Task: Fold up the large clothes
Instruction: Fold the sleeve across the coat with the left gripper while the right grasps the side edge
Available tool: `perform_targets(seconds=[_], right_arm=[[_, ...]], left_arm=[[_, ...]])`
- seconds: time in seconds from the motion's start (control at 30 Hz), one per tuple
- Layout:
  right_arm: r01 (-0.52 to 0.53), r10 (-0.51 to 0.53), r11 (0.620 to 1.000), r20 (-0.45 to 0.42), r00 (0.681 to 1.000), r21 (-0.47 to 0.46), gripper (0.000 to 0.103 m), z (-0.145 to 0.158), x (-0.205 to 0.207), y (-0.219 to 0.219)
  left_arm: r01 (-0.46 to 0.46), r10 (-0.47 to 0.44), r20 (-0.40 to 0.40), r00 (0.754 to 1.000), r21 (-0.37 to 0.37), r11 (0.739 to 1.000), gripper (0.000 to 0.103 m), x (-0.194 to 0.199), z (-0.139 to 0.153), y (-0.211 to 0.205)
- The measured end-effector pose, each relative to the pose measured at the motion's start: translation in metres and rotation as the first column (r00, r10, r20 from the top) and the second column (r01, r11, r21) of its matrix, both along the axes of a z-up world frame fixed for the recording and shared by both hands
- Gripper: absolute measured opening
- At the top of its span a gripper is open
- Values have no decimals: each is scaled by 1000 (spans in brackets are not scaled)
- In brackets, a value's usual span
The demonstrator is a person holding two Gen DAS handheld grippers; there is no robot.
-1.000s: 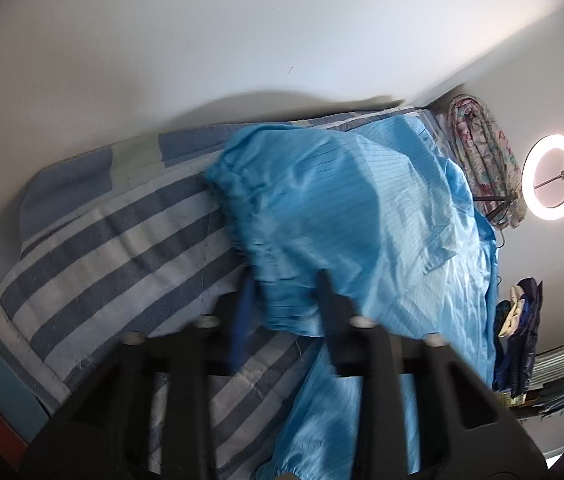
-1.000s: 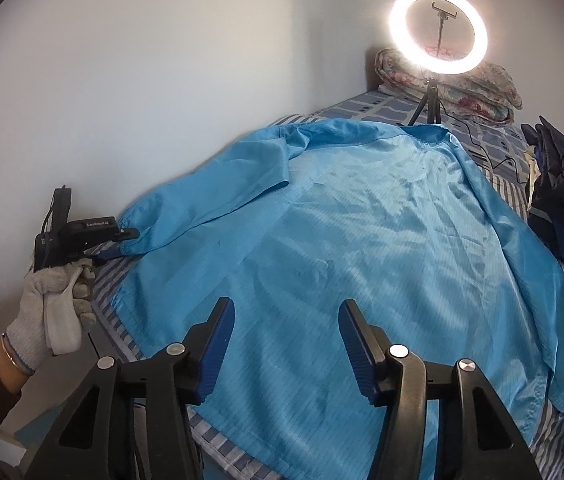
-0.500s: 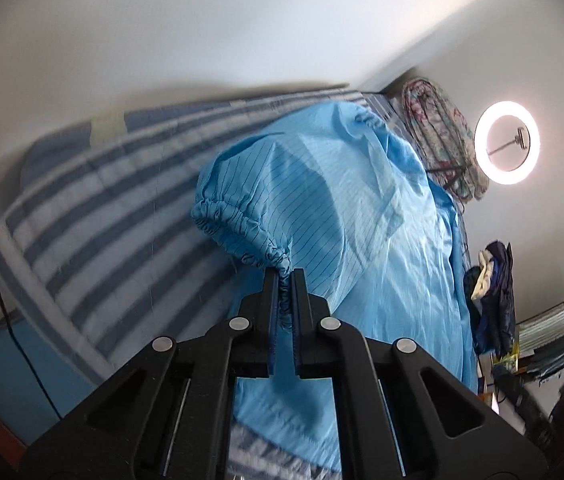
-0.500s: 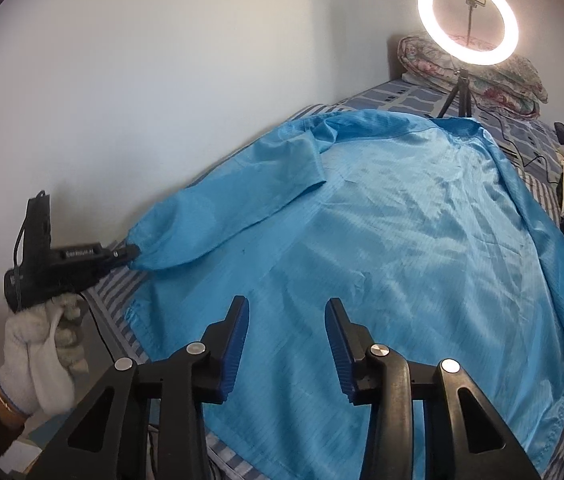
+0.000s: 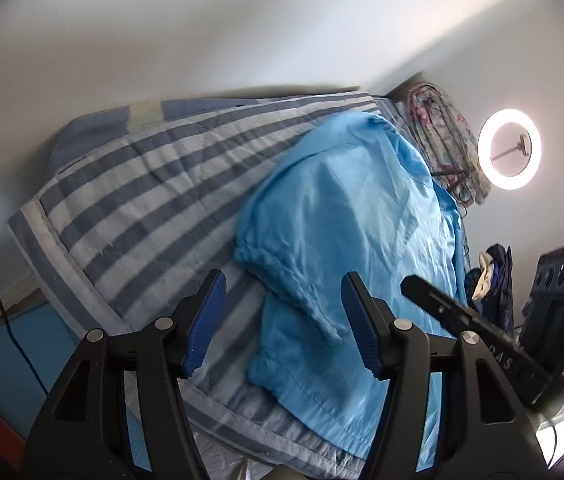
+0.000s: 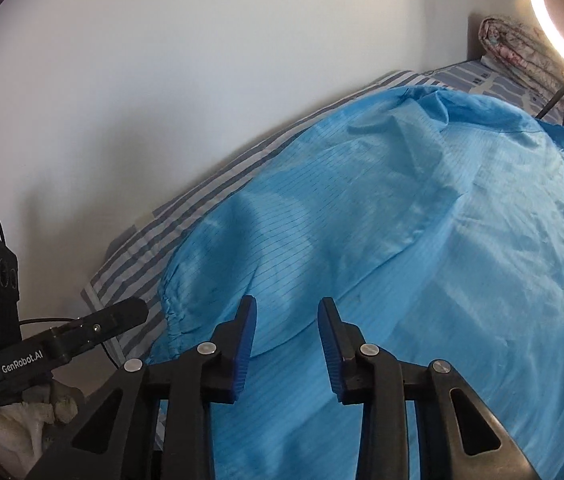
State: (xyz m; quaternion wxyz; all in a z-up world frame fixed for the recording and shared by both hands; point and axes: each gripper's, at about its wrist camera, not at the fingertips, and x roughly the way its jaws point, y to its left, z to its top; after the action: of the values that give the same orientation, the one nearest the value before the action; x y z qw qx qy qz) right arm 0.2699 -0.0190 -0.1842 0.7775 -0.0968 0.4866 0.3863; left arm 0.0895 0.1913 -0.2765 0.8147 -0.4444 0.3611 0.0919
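A large light-blue garment (image 6: pixel 422 240) lies spread on the striped bed cover (image 5: pixel 141 200). One long sleeve (image 6: pixel 302 236) is folded in over the body; its gathered cuff (image 5: pixel 277 272) lies near the bed's corner. My left gripper (image 5: pixel 284 320) is open and empty, just above the cuff and the hem. My right gripper (image 6: pixel 286 344) is open and empty, low over the sleeve's lower edge. The left gripper also shows at the left of the right wrist view (image 6: pixel 121 312).
A lit ring light on a tripod (image 5: pixel 509 154) stands on the bed's far end, before a rolled floral quilt (image 5: pixel 446 132). Dark clothes (image 5: pixel 490 280) lie at the bed's right side. A white wall (image 6: pixel 161 100) runs along the bed. A blue box (image 5: pixel 1 360) sits below the corner.
My left gripper let go of the sleeve cuff and opened; the sleeve now lies folded on the garment. My right gripper moved closer to the sleeve and narrowed somewhat.
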Motion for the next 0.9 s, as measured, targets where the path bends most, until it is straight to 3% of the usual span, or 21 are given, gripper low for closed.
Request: perform_targets(seconds=[0.13, 0.2, 0.27, 0.33, 0.53, 0.67, 0.77, 0.9], right_arm=[[19, -18, 1000, -47, 999, 16, 32, -11, 5, 5], [26, -25, 1000, -56, 998, 14, 31, -14, 8, 4], [35, -35, 999, -63, 997, 5, 30, -18, 11, 4], [45, -45, 999, -76, 996, -1, 28, -23, 15, 3], [85, -82, 996, -127, 988, 15, 21, -34, 18, 2], [77, -65, 996, -186, 980, 54, 20, -42, 16, 18], [53, -23, 994, -283, 959, 96, 20, -56, 12, 34], [53, -23, 993, -272, 962, 105, 25, -46, 6, 20]], left_arm=[[-37, 34, -33, 999, -102, 994, 61, 17, -22, 19], [-52, 50, -16, 999, -118, 992, 57, 23, -25, 24], [-21, 20, -18, 1000, -93, 995, 18, 32, -22, 24], [9, -9, -12, 1000, -58, 998, 8, 41, -16, 23], [31, -41, 92, 995, 114, 993, 6, 41, 36, 14], [47, -88, 174, 981, 230, 972, 6, 31, 78, 4], [76, -142, 190, 971, 316, 946, 6, 29, 95, -7], [127, -204, 170, 964, 383, 915, 6, 28, 98, -19]])
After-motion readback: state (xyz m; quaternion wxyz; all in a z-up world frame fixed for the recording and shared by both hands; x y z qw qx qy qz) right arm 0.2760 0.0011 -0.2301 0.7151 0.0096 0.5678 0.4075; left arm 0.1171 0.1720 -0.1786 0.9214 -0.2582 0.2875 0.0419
